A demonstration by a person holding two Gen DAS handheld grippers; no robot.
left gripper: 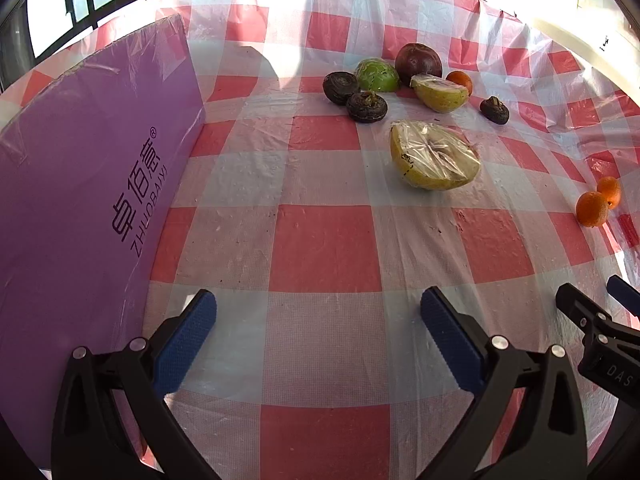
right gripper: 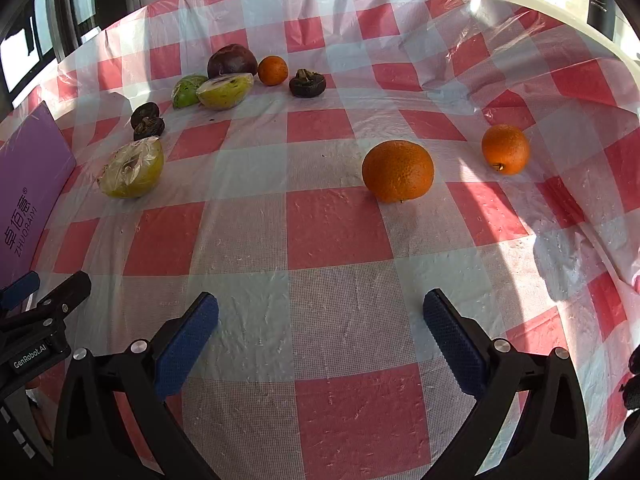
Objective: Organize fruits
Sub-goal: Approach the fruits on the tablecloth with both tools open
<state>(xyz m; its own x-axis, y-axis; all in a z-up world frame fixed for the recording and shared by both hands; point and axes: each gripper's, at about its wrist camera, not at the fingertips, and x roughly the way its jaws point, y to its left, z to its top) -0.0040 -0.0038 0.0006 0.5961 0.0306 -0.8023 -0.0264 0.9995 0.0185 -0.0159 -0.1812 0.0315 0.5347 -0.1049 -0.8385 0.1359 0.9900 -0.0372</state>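
My left gripper (left gripper: 318, 316) is open over the checked cloth, nothing between its blue pads. Ahead of it lies a plastic-wrapped yellow fruit half (left gripper: 434, 160). Farther back sit a second wrapped half (left gripper: 440, 92), a green fruit (left gripper: 378, 75), a dark purple fruit (left gripper: 418, 62), a small orange (left gripper: 460, 81) and three dark water chestnuts (left gripper: 366, 106). My right gripper (right gripper: 320, 316) is open and empty too. Two oranges (right gripper: 398, 176) (right gripper: 505, 149) lie ahead of it, apart from each other. The wrapped half (right gripper: 132, 174) lies at its far left.
A purple box (left gripper: 80, 200) with printed lettering stands along the left. The red-and-white plastic tablecloth (left gripper: 324, 248) is wrinkled at the right, near the table edge (right gripper: 560, 8). Windows run behind the table. The other gripper's fingers (left gripper: 592, 320) show at the right edge.
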